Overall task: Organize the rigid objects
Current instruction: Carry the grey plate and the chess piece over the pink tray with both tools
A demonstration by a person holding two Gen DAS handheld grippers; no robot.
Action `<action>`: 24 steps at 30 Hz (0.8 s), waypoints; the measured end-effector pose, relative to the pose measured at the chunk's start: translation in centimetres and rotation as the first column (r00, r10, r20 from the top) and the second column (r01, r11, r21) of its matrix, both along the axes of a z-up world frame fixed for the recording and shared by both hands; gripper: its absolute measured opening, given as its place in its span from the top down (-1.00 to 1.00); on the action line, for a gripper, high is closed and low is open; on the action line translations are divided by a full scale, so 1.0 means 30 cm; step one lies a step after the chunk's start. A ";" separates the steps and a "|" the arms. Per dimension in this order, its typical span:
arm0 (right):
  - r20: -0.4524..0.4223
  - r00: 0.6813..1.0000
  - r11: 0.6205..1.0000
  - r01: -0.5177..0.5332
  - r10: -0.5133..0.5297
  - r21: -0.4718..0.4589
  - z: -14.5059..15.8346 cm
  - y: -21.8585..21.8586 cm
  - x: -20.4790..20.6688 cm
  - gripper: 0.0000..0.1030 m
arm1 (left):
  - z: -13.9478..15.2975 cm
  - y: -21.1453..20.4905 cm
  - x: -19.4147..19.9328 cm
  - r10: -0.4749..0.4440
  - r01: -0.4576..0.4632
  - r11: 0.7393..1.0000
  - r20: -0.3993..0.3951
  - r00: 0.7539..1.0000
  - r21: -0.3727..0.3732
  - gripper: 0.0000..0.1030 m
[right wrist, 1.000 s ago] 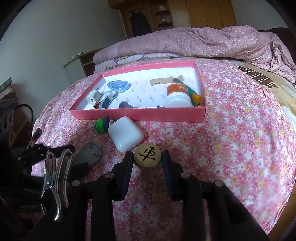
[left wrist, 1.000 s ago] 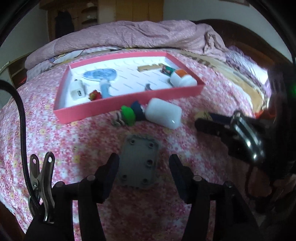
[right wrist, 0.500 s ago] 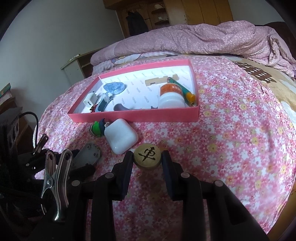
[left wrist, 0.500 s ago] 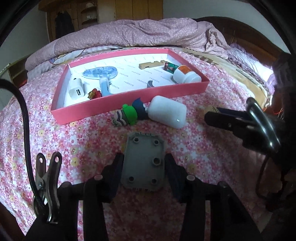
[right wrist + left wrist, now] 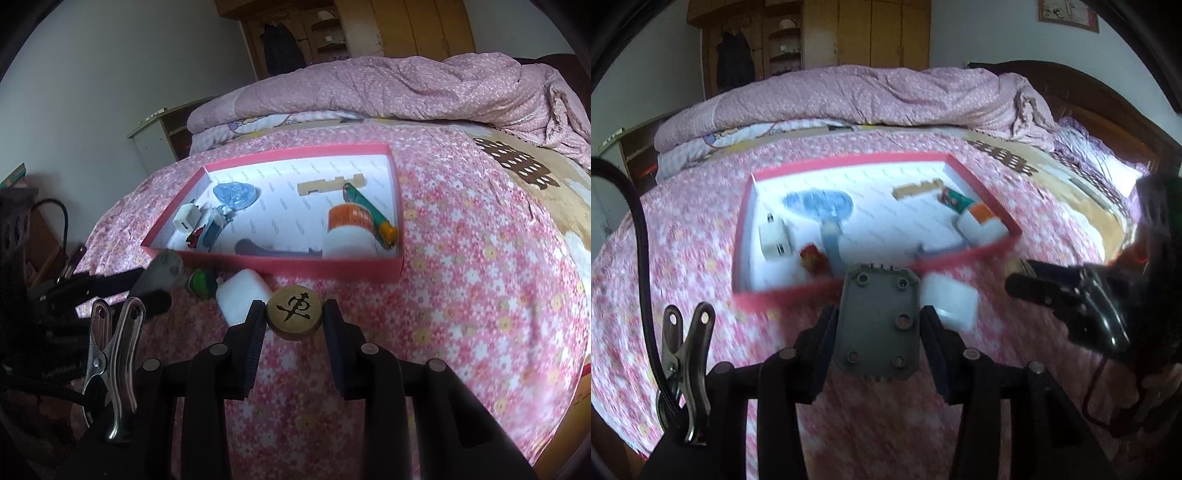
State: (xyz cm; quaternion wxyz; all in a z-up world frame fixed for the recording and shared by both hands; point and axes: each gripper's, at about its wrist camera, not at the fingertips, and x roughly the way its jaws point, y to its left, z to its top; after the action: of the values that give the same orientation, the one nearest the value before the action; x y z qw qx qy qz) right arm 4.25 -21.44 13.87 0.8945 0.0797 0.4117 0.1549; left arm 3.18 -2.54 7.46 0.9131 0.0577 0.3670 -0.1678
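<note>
Jaws of the left gripper point(image 5: 878, 321) pinch a grey plate point(image 5: 877, 325) above the bed point(image 5: 480, 258), before the pink tray point(image 5: 332, 264). Right gripper point(image 5: 294, 314) jaws pinch a wooden chess piece point(image 5: 294, 313) beside the white case point(image 5: 242, 297).

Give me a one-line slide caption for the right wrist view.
Right gripper holds a wooden chess piece above the floral bedspread, just short of the pink tray.

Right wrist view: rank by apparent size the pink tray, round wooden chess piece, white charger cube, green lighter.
1. Pink tray
2. Round wooden chess piece, though nearness to the camera inflates it
3. Green lighter
4. White charger cube; close to the lighter, so that order is unsure.
</note>
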 end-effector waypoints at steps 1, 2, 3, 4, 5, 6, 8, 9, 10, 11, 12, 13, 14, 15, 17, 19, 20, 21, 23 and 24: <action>0.000 1.000 1.000 0.000 0.000 0.000 0.006 -0.002 0.013 0.37 | 0.011 0.002 0.020 0.002 -0.002 1.000 0.004 1.000 -0.003 0.08; 0.000 1.000 1.000 0.001 -0.001 -0.001 0.012 -0.003 0.023 0.37 | 0.018 0.005 0.034 0.003 -0.003 1.000 0.008 1.000 -0.006 0.08; -0.001 1.000 1.000 0.003 -0.003 -0.001 0.020 -0.004 0.036 0.37 | 0.028 0.008 0.053 0.005 -0.005 1.000 0.013 1.000 -0.010 0.08; -0.001 1.000 1.000 0.004 -0.004 0.000 0.025 -0.005 0.046 0.37 | 0.034 0.009 0.067 0.008 -0.007 1.000 0.018 1.000 -0.012 0.08; -0.003 1.000 1.000 0.004 -0.004 0.001 0.033 -0.004 0.063 0.37 | 0.041 0.012 0.085 0.013 -0.012 1.000 0.025 1.000 -0.013 0.08; -0.003 1.000 1.000 0.005 -0.005 -0.001 0.039 -0.002 0.075 0.37 | 0.047 0.015 0.103 0.018 -0.018 1.000 0.030 0.999 -0.016 0.08; -0.002 1.000 1.000 0.005 -0.005 -0.005 0.053 0.005 0.105 0.37 | 0.055 0.023 0.139 0.030 -0.030 0.999 0.028 0.999 -0.025 0.08; -0.002 1.000 1.000 0.004 -0.004 -0.006 0.059 0.009 0.122 0.37 | 0.058 0.026 0.161 0.035 -0.034 0.999 0.021 0.999 -0.033 0.08; -0.002 1.000 1.000 0.003 -0.003 -0.007 0.063 0.014 0.140 0.37 | 0.060 0.029 0.183 0.040 -0.040 0.998 0.016 0.999 -0.044 0.08; -0.001 1.000 1.000 0.002 -0.002 -0.009 0.068 0.020 0.159 0.37 | 0.062 0.033 0.208 0.050 -0.049 0.997 0.013 0.999 -0.058 0.08; 0.004 1.000 1.000 0.004 -0.004 -0.016 0.077 0.031 0.189 0.37 | 0.064 0.037 0.234 0.060 -0.059 0.996 0.007 0.998 -0.071 0.08; 0.009 1.000 1.000 0.004 -0.003 -0.020 0.083 0.040 0.213 0.37 | 0.066 0.041 0.262 0.070 -0.069 0.994 -0.002 0.998 -0.086 0.08; 0.011 1.000 1.000 0.003 -0.002 -0.021 0.088 0.046 0.229 0.37 | 0.069 0.043 0.286 0.081 -0.081 0.992 -0.007 0.997 -0.097 0.08; 0.012 1.000 1.000 0.001 0.000 -0.017 0.094 0.056 0.261 0.37 | 0.070 0.044 0.305 0.090 -0.090 0.991 -0.008 0.996 -0.102 0.08; 0.010 1.000 1.000 -0.005 0.005 -0.008 0.098 0.067 0.303 0.37 | 0.071 0.049 0.345 0.112 -0.111 0.989 -0.002 0.994 -0.102 0.08; 0.006 1.000 1.000 -0.009 0.009 -0.011 0.095 0.080 0.346 0.37 | 0.066 0.050 0.376 0.131 -0.131 0.987 -0.007 0.991 -0.097 0.08; 0.005 1.000 1.000 -0.009 0.009 -0.014 0.093 0.085 0.365 0.37 | 0.065 0.051 0.389 0.136 -0.136 0.986 -0.011 0.991 -0.098 0.08; 0.002 1.000 1.000 -0.010 0.010 -0.017 0.088 0.088 0.386 0.37 | 0.064 0.052 0.404 0.143 -0.143 0.985 -0.014 0.990 -0.098 0.08; -0.006 1.000 1.000 -0.012 0.012 -0.017 0.076 0.094 0.424 0.37 | 0.063 0.053 0.433 0.151 -0.152 0.984 -0.018 0.988 -0.094 0.08; -0.010 1.000 1.000 -0.011 0.011 -0.019 0.070 0.099 0.443 0.37 | 0.062 0.051 0.446 0.154 -0.155 0.984 -0.019 0.988 -0.091 0.08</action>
State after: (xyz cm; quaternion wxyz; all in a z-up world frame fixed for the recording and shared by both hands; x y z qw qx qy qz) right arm 17.56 -18.48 15.96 0.8922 0.0696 0.4182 0.1556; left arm 16.57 -1.00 9.32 0.9230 -0.0142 0.3674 -0.1136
